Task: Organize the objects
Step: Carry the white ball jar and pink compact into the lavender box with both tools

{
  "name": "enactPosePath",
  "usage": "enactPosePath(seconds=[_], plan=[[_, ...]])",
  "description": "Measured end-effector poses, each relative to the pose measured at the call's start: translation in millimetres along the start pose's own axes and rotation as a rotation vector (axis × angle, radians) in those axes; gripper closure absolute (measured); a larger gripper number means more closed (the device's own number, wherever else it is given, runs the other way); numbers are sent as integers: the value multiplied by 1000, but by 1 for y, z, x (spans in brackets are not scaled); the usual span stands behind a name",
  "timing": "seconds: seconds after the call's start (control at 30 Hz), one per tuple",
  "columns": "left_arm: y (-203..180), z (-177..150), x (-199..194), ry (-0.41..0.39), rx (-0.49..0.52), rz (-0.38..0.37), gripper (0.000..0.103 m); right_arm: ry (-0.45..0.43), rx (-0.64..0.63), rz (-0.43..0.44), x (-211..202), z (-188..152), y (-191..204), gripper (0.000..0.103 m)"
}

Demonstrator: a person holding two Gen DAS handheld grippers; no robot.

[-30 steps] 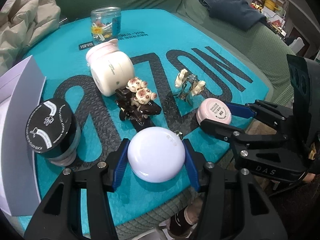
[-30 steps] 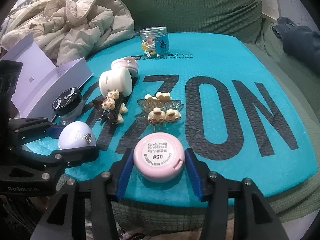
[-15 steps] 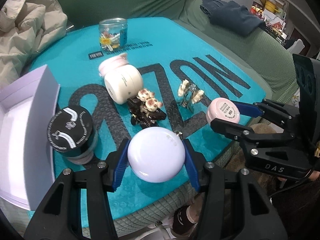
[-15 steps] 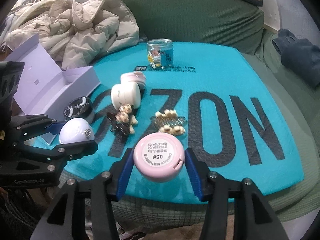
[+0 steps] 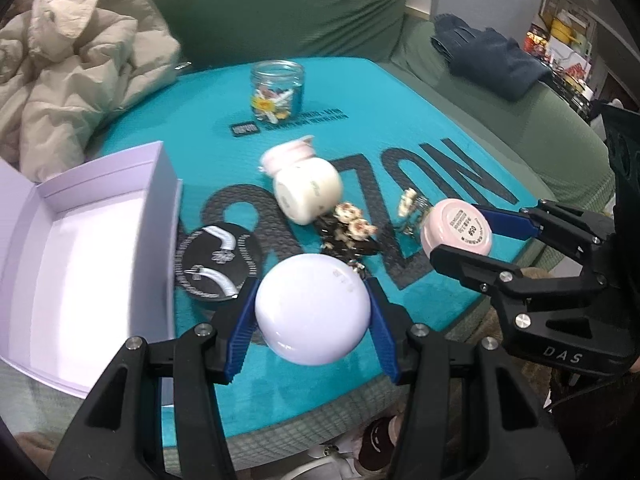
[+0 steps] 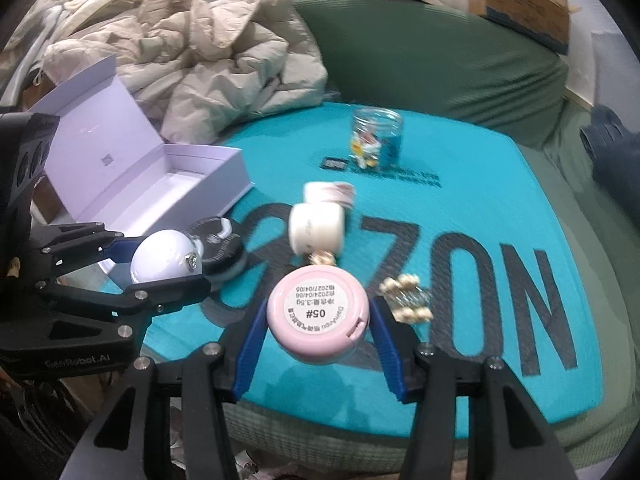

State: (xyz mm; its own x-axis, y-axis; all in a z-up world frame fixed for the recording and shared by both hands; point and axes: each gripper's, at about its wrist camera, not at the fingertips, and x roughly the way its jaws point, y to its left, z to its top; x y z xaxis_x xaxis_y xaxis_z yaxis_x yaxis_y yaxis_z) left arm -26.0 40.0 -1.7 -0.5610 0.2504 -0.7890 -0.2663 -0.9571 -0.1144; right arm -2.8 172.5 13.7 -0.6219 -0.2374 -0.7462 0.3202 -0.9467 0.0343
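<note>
Two claws were loaded at once: the left claw (image 5: 312,312) pinched a white round case (image 5: 313,309) across its middle, and the right claw (image 6: 318,326) clamped a pink compact (image 6: 317,317), both raised over the near edge of the teal mat (image 6: 472,168). An open lilac box (image 5: 80,256) lay just left of the white case. Smooth, curved shells seemed liable to squirt out of the ribbed pads, and the two claws, carried side by side, risked colliding.

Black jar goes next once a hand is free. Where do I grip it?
Black jar stands upright, lid up, close beside the lilac box. Come from above and close the tongs across the round lid, fingers fore and aft; the box wall likely blocks the left side.
</note>
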Motion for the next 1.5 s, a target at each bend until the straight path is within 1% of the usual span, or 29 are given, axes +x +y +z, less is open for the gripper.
enactPosePath(seconds=[0.43, 0.77, 1.0, 1.27, 1.37, 1.5], plan=[[49, -9, -39, -50, -99, 129, 53, -24, -139, 104, 10, 32, 57, 50], [100, -27, -62, -76, -210, 210, 53, -34, -236, 204, 24, 58, 111, 50], [139, -39, -74, -81, -265, 276, 53, -22, -281, 266, 44, 77, 146, 50], [178, -38, -71, -64, -292, 300, 53, 4, -321, 293, 73, 99, 174, 50], [190, -33, -66, -54, -287, 301, 53, 13, -336, 299, 84, 109, 178, 50], [203, -25, -58, -41, -274, 305, 53, 16, -358, 283, 96, 124, 179, 50]])
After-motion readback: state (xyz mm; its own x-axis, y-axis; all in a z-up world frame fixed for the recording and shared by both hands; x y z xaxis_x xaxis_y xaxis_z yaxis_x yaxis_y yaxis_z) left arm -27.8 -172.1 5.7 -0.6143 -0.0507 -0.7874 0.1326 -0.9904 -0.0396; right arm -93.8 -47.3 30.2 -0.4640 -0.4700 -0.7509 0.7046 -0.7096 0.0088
